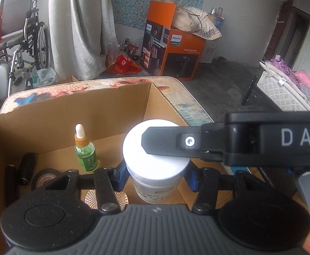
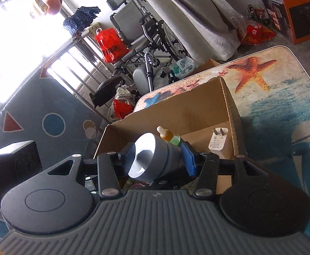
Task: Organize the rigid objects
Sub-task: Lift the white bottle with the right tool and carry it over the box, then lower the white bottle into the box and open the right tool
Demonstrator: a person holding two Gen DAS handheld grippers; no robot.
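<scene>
Jaws grip white jar (image 1: 155, 148) and grey cup (image 2: 155, 159); orange box (image 1: 176, 51) reads PHILIPS.

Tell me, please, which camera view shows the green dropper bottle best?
The left wrist view: the green dropper bottle stands whole and upright inside the cardboard box. In the right wrist view only its top shows, behind the grey cup.

Cardboard box (image 1: 116, 106) open-topped — bare floor mid-box behind dropper bottle (image 1: 84, 148). Left end crowded: black tubes (image 1: 27, 167), tape roll (image 1: 44, 179). White charger (image 2: 218, 141) against right wall. Right gripper (image 1: 165, 142) crosses above — blocks right-side entry.
</scene>
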